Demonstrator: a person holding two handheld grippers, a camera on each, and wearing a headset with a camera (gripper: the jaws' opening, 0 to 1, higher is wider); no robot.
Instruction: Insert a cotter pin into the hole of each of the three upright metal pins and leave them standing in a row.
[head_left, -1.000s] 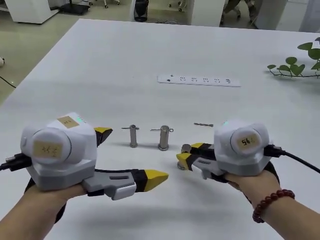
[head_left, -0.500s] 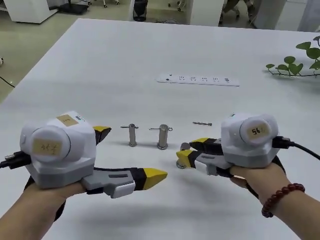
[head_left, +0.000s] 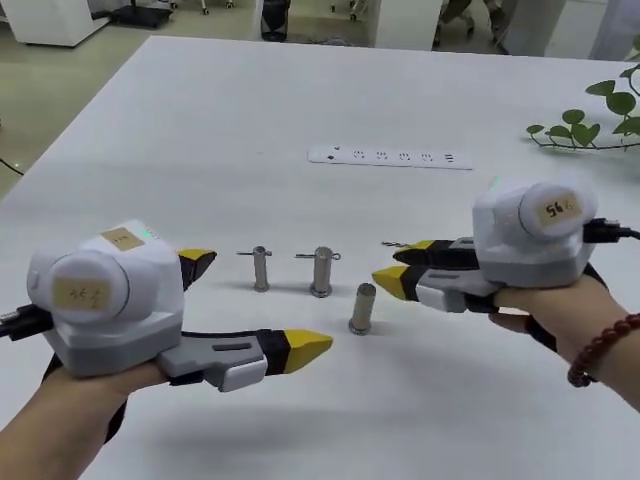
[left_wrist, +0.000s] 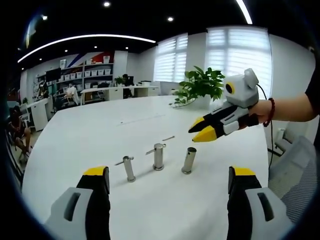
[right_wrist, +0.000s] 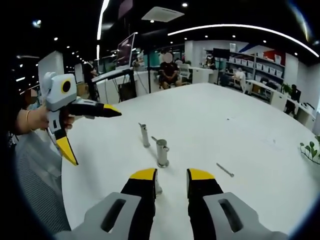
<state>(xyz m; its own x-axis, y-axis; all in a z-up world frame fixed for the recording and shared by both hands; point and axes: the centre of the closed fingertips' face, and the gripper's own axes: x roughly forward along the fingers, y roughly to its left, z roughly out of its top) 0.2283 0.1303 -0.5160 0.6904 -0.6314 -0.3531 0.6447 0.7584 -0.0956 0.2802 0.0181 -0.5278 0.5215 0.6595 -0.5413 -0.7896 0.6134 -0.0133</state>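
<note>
Standing upright, two silver metal pins (head_left: 321, 275) carry cotter pins (head_left: 330, 256).

Three upright pins (head_left: 320, 272), two seemingly cottered, loose cotter pin (head_left: 392, 244) behind

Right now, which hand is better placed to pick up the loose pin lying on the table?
Right. The right gripper has its tips beside the loose cotter pin; the left gripper is across the three upright pins from it.
</note>
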